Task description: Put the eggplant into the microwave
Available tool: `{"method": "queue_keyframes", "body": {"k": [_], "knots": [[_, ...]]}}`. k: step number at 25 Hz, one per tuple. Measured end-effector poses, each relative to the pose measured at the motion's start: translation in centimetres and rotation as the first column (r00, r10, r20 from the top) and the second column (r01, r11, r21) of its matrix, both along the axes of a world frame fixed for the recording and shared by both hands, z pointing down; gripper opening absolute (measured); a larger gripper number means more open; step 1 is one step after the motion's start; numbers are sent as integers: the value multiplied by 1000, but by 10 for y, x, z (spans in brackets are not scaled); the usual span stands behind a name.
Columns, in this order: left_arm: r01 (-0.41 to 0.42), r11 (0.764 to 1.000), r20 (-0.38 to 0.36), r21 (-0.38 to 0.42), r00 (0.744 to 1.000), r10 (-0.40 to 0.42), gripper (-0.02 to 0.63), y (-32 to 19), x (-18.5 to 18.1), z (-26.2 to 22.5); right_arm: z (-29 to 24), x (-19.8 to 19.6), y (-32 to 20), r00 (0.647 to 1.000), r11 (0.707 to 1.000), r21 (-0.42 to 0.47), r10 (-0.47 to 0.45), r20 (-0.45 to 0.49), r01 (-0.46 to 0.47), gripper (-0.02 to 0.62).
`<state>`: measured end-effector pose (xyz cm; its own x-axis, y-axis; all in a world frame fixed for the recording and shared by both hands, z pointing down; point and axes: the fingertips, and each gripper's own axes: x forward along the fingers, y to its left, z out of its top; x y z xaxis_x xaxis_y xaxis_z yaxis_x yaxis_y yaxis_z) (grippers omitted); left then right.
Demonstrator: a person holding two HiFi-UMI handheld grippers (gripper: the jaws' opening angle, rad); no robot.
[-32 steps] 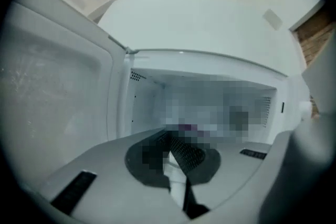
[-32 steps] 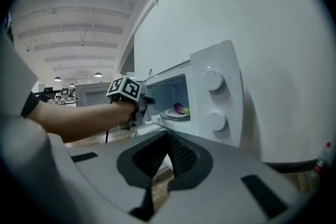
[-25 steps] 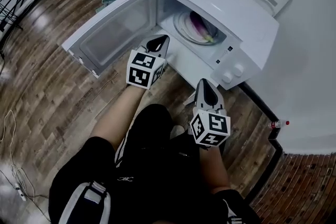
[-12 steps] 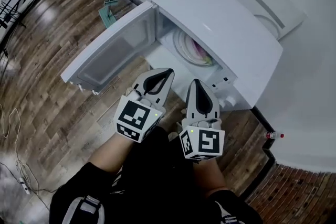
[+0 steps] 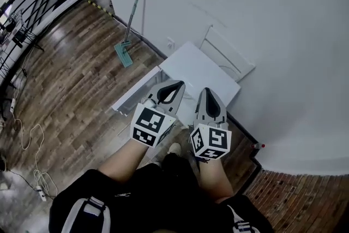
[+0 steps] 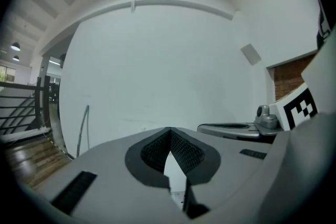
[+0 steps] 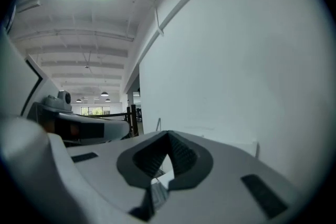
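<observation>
Starting at the far left of the head view: a black railing (image 5: 27, 8) runs along the upper edge above the wood-plank floor (image 5: 71, 95). A loose cable (image 5: 30, 139) trails down to a power strip (image 5: 40, 192).

Next right, a mop (image 5: 133, 19) leans on the white wall (image 5: 245, 3) with its head on the floor.

Centre: the white microwave (image 5: 199, 71) sits on the floor against the wall and is seen from above. Its door (image 5: 133, 98) is swung out to the left. The top panel hides the cavity from this angle, so the eggplant shows in no view and I cannot tell its place.

The left gripper (image 5: 177, 85) is held over the door side of the microwave. Its jaws are together, tips meeting, with nothing between them. The left gripper view shows the pads closed to a point against the bare wall.

The right gripper (image 5: 209, 93) is just beside it, apart and roughly parallel. The right gripper view shows its jaws likewise together and empty.

Behind the microwave, a flat white panel (image 5: 232, 57) leans on the wall.

Far right: a small red-capped bottle (image 5: 260, 145) lies on the floor by the dark skirting, near a patch of brick paving (image 5: 294, 193).
</observation>
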<state>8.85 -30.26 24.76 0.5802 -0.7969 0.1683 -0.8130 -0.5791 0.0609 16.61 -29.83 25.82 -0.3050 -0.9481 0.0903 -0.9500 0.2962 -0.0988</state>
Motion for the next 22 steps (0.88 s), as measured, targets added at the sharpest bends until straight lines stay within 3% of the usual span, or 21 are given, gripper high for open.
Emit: {"method": "queue_keyframes", "body": {"k": [3, 7, 13, 19, 22], "knots": [[20, 1000, 0, 13, 1000, -20, -2, 7, -6, -45, -52, -4, 15, 999, 999, 29, 14, -31, -13, 12], [32, 999, -1, 32, 999, -32, -1, 12, -7, -61, -77, -4, 24, 999, 996, 76, 39, -29, -36, 12], [11, 1000, -13, 29, 1000, -11, 0, 24, 0, -65, -89, 3, 40, 999, 995, 93, 48, -23, -46, 12], [20, 999, -15, 44, 1000, -19, 0, 34, 1, -75, -81, 7, 48, 997, 1000, 19, 22, 72, -24, 12], [24, 999, -25, 39, 999, -23, 0, 36, 1, -78, -80, 9, 50, 997, 1000, 18, 24, 71, -25, 12]]}}
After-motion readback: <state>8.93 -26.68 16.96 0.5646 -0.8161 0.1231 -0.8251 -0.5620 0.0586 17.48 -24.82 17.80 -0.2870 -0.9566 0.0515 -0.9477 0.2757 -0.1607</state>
